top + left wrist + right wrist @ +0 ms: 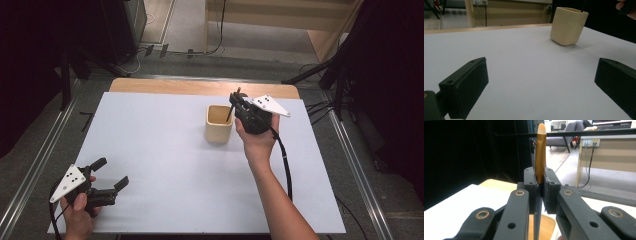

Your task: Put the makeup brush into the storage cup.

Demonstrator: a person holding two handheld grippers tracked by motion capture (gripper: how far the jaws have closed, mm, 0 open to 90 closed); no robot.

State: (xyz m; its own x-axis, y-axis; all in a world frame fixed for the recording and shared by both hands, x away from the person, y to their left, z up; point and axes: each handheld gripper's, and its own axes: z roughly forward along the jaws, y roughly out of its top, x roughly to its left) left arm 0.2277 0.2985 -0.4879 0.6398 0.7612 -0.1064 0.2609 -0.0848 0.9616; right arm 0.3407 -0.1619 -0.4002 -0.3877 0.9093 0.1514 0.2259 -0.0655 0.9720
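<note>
**One brush, one cup, two claws**

Counted out: one cream, square-sided cup (219,123) with rounded corners, one slim brush (540,157), and two black claws, each in one of the person's hands.

The cup looks smooth and matt, like plastic or glazed ceramic; which one cannot be told. It stands upright on the far middle of the white, flat worktop (175,150), whose pale wooden edge shows along the far side. No writing or label can be read on the cup, the brush or the claws.

The right claw (234,102) is closed tight on the brush. In the right gripper view its two pads pinch the brush where a gold, metallic-looking sleeve meets a dark, thin handle; a pale, rounded tip tops the sleeve. In the high view the brush's dark handle slants down from this claw into the cup's open mouth, at its right-hand rim. The left gripper view shows a thin dark stick rising from that same rim.

The left claw (111,173) sits low at the near left corner of the worktop, well apart from the cup. Its jaws stand wide open with nothing between them, and its blocky, matt black pads (471,85) frame bare white surface.

Each claw carries one grey three-cornered plate with black dots.
</note>
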